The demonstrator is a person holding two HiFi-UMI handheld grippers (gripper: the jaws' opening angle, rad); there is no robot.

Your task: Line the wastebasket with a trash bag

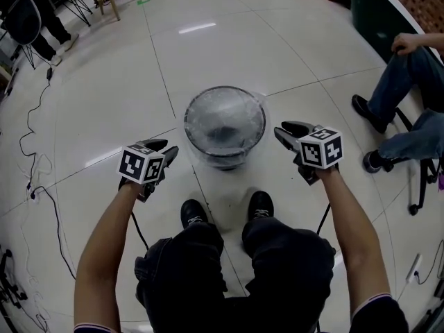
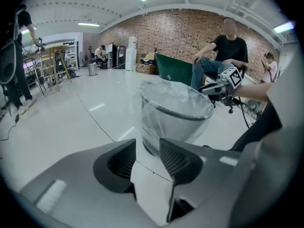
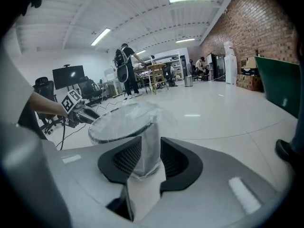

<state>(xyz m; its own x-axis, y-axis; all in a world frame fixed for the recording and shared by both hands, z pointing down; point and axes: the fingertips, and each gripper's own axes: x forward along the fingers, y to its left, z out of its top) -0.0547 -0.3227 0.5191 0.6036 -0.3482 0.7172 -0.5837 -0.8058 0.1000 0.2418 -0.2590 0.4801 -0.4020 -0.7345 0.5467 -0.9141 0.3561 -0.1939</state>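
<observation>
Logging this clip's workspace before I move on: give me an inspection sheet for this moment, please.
Surface: glossy white tiled floor.
Job's things: wastebasket upright, clear trash bag inside it and folded over its rim.
Clutter: nothing seen.
Grippers: left hand-held gripper and right hand-held gripper flank the wastebasket, both open and empty.
Cables: black cables trail across the floor at left.
Surroundings: seated person at right; brick wall behind.
</observation>
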